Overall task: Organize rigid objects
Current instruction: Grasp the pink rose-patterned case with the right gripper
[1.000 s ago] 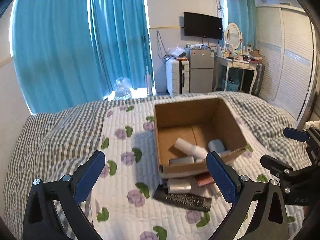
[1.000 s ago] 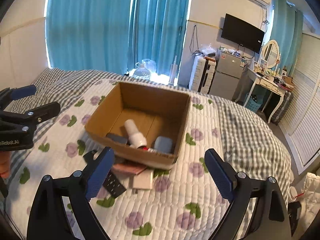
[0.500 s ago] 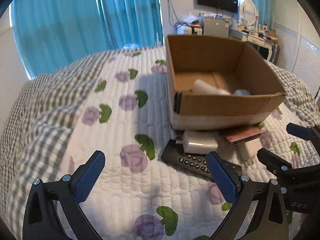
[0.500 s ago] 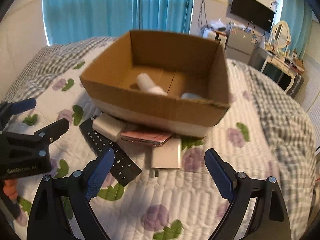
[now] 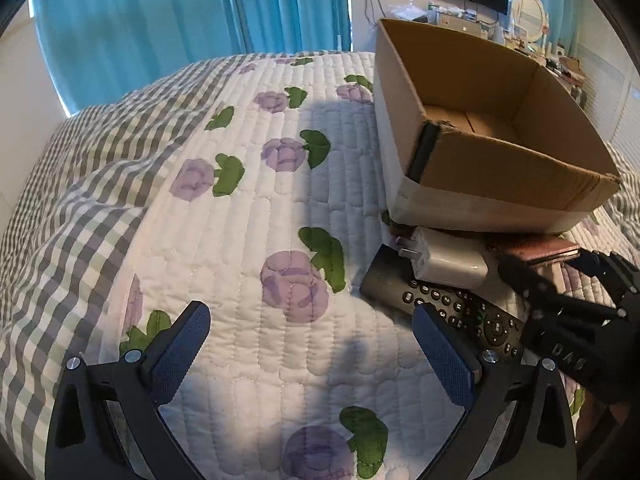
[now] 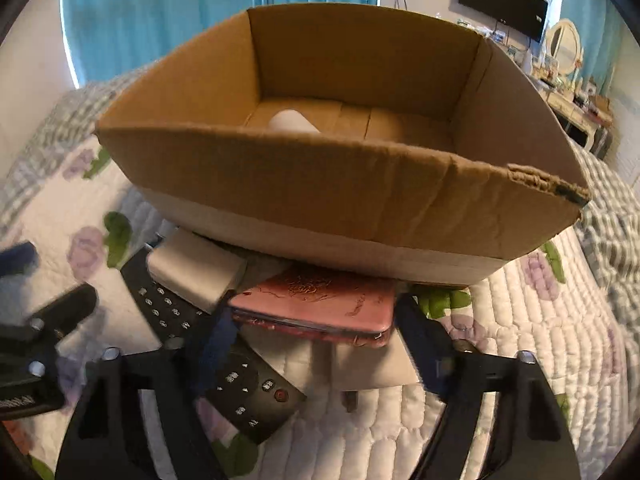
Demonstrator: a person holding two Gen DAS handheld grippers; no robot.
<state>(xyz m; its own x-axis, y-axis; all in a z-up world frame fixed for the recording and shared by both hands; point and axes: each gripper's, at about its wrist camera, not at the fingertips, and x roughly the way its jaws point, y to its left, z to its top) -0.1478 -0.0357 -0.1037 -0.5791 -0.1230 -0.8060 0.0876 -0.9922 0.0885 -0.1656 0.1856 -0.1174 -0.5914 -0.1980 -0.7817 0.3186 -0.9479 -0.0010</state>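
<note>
Pink case on bed, near side of cardboard box, between right gripper jaws, just closing, untouched. Left gripper jaws wide, empty.

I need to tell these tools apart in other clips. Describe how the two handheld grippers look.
Both match: the left gripper and the right gripper have black angular frames with triangular cut-outs, silver screws, and two fingers faced with dark blue textured pads. White lettering marks each body's side. No cables or sleeves show.

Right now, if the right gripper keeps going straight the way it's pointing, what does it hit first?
Most likely the pink case, lying between the open right gripper fingers; the cardboard box sits just behind it.
</note>
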